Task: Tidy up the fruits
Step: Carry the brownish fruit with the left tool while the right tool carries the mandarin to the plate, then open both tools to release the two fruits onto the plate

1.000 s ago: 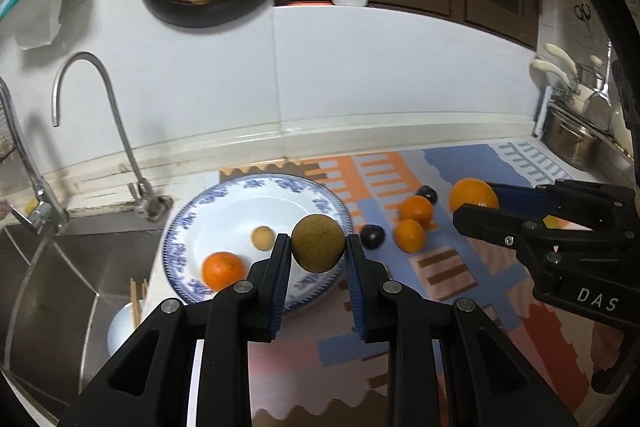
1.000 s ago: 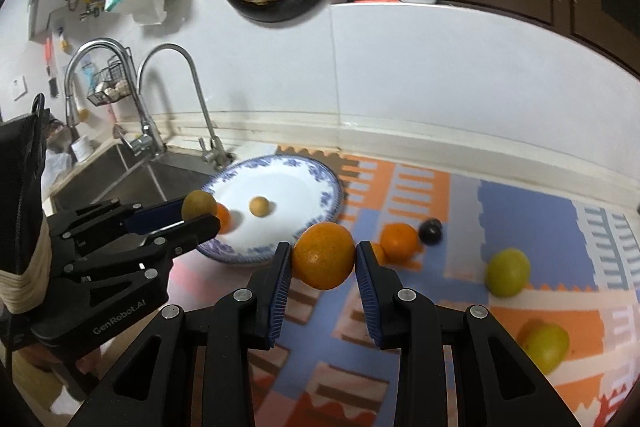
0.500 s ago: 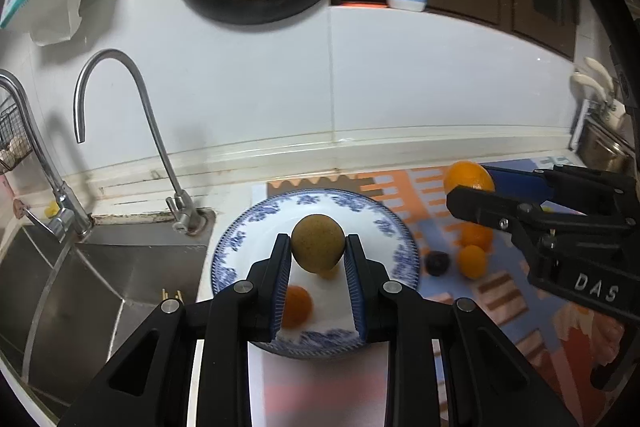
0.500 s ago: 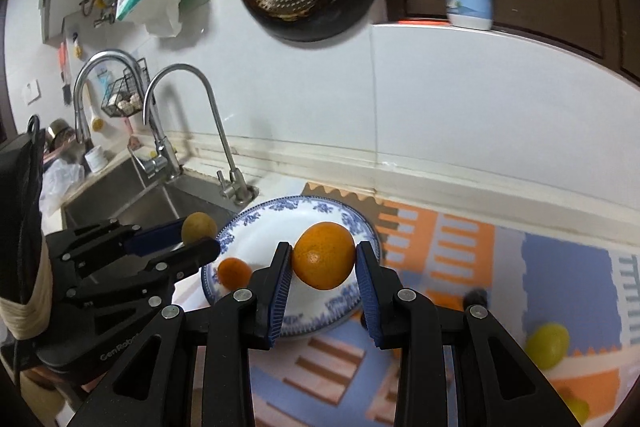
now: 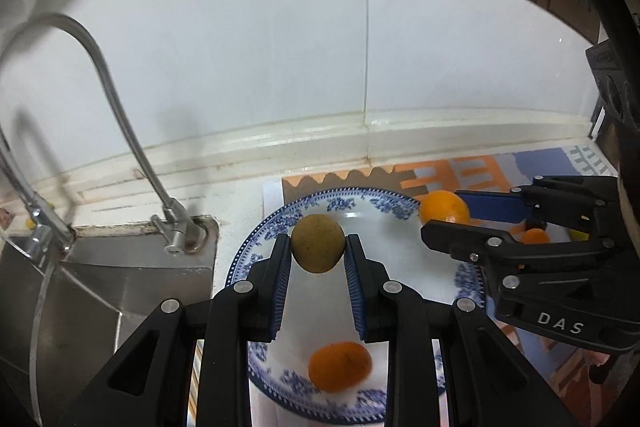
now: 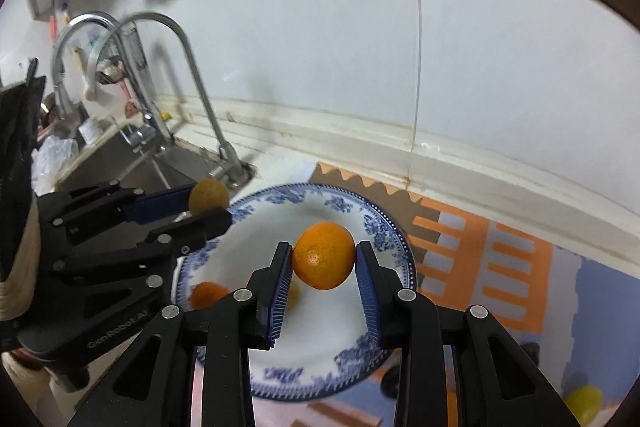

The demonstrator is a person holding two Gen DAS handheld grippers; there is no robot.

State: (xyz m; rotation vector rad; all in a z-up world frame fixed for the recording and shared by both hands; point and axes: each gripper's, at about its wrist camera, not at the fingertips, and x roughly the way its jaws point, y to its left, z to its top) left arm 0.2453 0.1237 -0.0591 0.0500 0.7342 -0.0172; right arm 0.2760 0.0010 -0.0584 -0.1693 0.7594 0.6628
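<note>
So right now both my grippers are loaded up: the left gripper (image 5: 318, 247) is clamped on a brownish-green fruit (image 5: 317, 243) dead centre of its view, and the right gripper (image 6: 323, 255) is squeezing an orange (image 6: 323, 255) the same way. Both hang over the blue-and-white plate (image 5: 352, 203), which already has a small orange fruit (image 5: 340, 366) sitting low in the frame. Curved faucet (image 5: 120, 123) is off to the left, patterned mat (image 6: 500, 267) on the right.
</note>
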